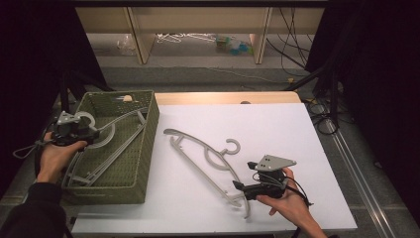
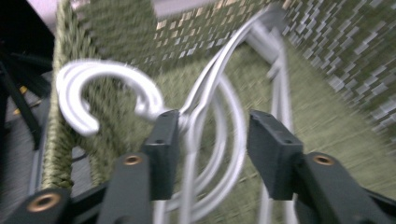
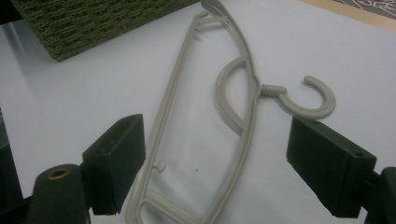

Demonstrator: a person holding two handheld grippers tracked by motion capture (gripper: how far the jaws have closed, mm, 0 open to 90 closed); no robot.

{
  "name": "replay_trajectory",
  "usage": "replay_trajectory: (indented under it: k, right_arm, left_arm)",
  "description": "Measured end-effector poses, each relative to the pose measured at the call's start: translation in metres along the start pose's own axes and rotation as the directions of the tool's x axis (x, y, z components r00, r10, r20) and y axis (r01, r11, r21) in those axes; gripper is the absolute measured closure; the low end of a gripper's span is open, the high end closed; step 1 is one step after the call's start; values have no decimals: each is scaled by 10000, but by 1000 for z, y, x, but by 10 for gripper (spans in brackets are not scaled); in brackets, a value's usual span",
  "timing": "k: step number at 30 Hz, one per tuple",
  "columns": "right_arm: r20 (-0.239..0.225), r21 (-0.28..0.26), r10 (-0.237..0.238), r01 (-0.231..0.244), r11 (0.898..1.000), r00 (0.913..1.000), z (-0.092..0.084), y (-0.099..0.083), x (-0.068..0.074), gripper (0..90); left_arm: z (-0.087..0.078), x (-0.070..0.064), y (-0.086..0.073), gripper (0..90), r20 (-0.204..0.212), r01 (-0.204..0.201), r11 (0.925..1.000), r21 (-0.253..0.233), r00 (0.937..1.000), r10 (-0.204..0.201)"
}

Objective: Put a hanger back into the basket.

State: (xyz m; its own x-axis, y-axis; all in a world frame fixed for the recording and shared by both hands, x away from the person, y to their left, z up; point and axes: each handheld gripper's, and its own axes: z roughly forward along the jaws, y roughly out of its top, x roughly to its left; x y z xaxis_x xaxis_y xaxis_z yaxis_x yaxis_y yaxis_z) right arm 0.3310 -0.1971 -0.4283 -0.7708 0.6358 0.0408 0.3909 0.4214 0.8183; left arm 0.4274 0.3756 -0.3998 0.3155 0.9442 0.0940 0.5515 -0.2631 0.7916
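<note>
We see the left gripper (image 1: 79, 131), jaws parted around pale grey plastic hangers (image 2: 205, 116) inside the green woven basket (image 1: 143, 148); the right gripper (image 3: 215, 163) gapes over another grey hanger (image 1: 208, 158) on the white table (image 1: 277, 129).

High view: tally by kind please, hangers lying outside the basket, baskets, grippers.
Hanger outside the basket: 1
Green woven basket: 1
Grippers: 2, left gripper and right gripper
Total: 4

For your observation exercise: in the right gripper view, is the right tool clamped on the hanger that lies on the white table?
No: the right tool stands wide open, its jaws either side of the hanger, neither pressing on it.
</note>
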Motion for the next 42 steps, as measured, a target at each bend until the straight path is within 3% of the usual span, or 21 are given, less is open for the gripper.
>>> replay_trajectory:
  k: [5,9,11,15,17,19,23,25,27,28,30,31,33,35,37,39,42]
  right_arm:
    - [9,15,-31,31,10000,10000,1,0,0,206]
    - [-1,4,-41,41,10000,10000,1,-1,0,205]
    - [38,-13,-26,26,10000,10000,1,-1,0,205]
    - [44,-15,-78,78,10000,10000,1,-1,0,204]
    - [44,-12,-82,82,10000,10000,2,-1,0,204]
    - [2,4,-93,93,10000,10000,2,-1,0,204]
    - [-16,25,-120,120,9999,9999,2,-1,1,203]
    - [-21,9,-134,134,9999,9999,2,-1,1,203]
    - [-19,9,-134,134,9999,9999,2,-1,1,203]
    - [-19,8,-142,142,9999,9999,2,-1,1,203]
    - [-51,44,-144,144,9999,9999,2,-2,1,203]
    - [-35,37,-120,120,9999,9999,3,-2,1,202]
    - [-57,50,-151,151,9999,9999,3,-2,2,203]
    - [-104,61,-173,173,9998,9998,4,-2,2,202]
    - [-92,73,-196,197,9998,9998,4,-3,2,202]
    - [-102,48,-163,163,9999,9998,3,-3,2,202]
    - [-86,73,-116,117,9999,9999,3,-3,1,202]
  left_arm:
    - [-26,-22,9,425,294,362,9952,-909,9990,-336]
    - [-44,-46,13,381,701,36,9901,-1406,9975,63]
    - [-50,-59,14,358,933,243,9859,-1658,9956,-89]
    - [-59,-86,15,337,1694,369,9755,-2167,9856,3]
    - [-62,-101,14,323,1907,199,9737,-2271,9813,244]
    - [-64,-120,14,318,2182,-138,9682,-2497,9734,702]
    - [-65,-148,14,310,2527,-504,9609,-2723,9598,1219]
    - [-65,-158,13,303,2773,-435,9591,-2799,9527,1242]
    - [-64,-171,10,293,3106,-301,9578,-2858,9426,1223]
    - [-63,-174,10,291,3127,-509,9543,-2946,9385,1466]
    - [-63,-185,6,282,3468,-574,9482,-3123,9224,1701]
    - [-63,-189,4,270,3619,-430,9472,-3177,9178,1631]
    - [-62,-196,1,264,3683,-486,9421,-3319,9127,1768]
    - [-62,-204,-4,257,3895,-339,9466,-3207,9062,1644]
    - [-63,-211,-7,251,4005,-449,9502,-3082,8999,1724]
    - [-65,-216,-9,244,4041,-353,9465,-3209,8987,1705]
    - [-68,-222,-12,231,4080,-492,9376,-3441,8916,1966]
